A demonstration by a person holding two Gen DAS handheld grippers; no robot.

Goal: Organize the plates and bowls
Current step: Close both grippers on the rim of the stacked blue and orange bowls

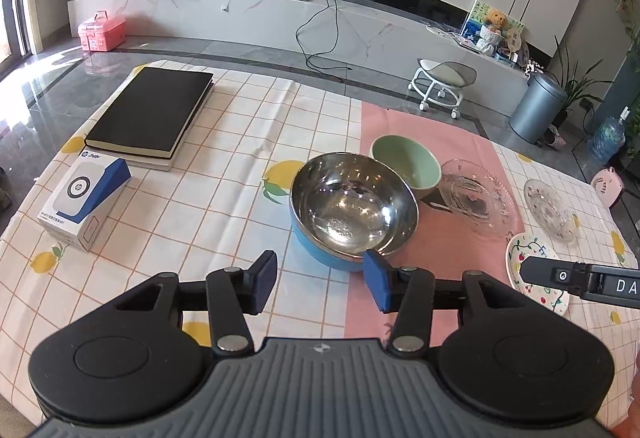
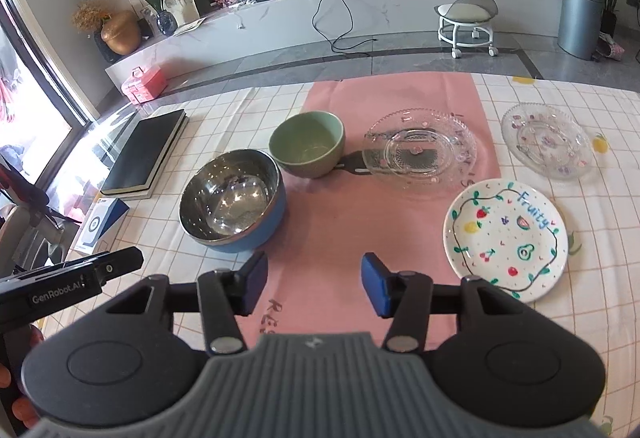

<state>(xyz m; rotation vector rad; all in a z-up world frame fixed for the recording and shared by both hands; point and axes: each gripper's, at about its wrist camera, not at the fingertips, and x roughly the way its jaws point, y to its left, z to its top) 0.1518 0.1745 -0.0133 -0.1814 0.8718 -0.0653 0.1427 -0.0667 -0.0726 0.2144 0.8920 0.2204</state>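
A steel bowl with a blue outside [image 1: 352, 206] [image 2: 232, 200] stands on the table, with a green bowl [image 1: 406, 164] [image 2: 308, 146] just behind it. A large clear glass plate [image 1: 478, 196] [image 2: 420, 152] lies on the pink mat, a smaller glass plate [image 1: 550, 210] [image 2: 548, 146] to its right. A white plate painted with fruit [image 1: 516, 260] [image 2: 506, 238] lies nearest on the right. My left gripper [image 1: 322, 284] is open and empty, just in front of the steel bowl. My right gripper [image 2: 314, 284] is open and empty over the pink mat, between the steel bowl and the fruit plate.
A black notebook [image 1: 154, 114] [image 2: 146, 154] on a second book and a white-and-blue box [image 1: 86, 200] [image 2: 100, 224] lie at the table's left. The chequered lemon tablecloth [image 1: 208, 190] covers the table, with a pink mat [image 2: 340, 222] in the middle.
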